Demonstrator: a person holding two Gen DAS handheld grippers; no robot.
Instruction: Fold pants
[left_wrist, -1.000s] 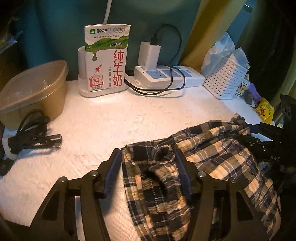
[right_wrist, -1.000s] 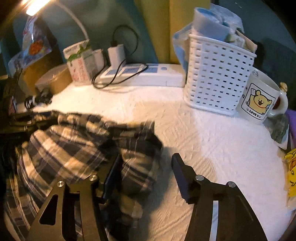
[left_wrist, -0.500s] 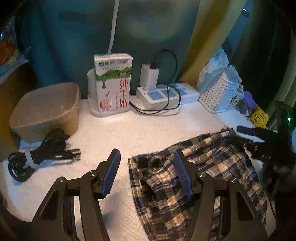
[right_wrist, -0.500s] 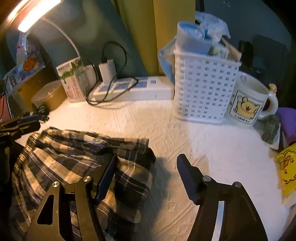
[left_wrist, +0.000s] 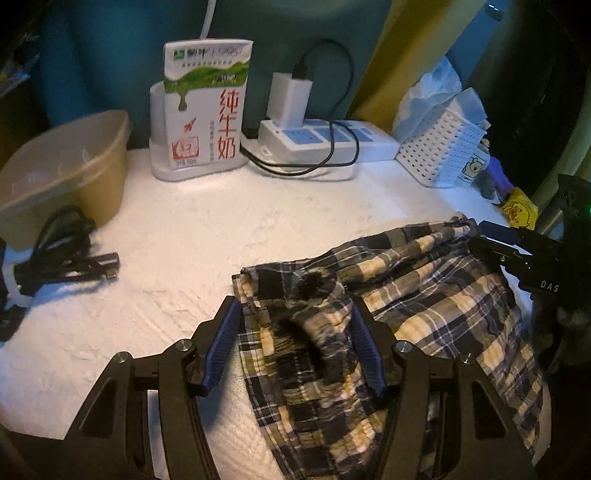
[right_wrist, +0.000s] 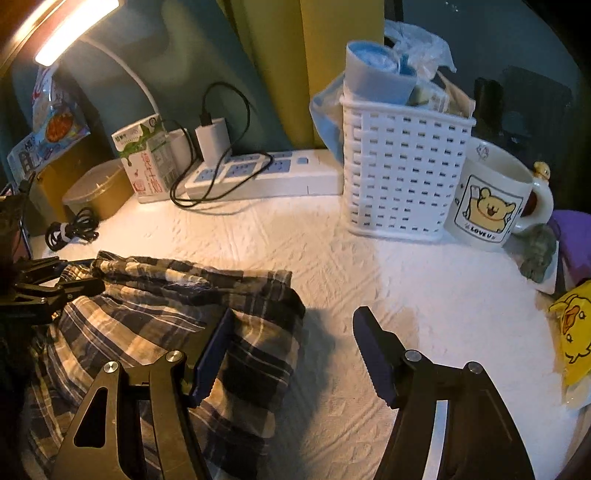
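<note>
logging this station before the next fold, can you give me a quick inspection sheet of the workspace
surface: white textured cover, lit by a lamp from the upper left
job's things: plaid pants lie bunched and creased at the near edge, not folded flat
clutter: milk carton, tan plastic tub, white basket stuffed with bags, bear mug, yellow duck packet
grippers: left tool open, fingers straddling a pants ridge; right tool open, left finger over the pants edge, right finger over bare cover
cables: black charger lead looped over the power strip; bundled black cable by the tub
surroundings: teal wall, yellow curtain behind
</note>
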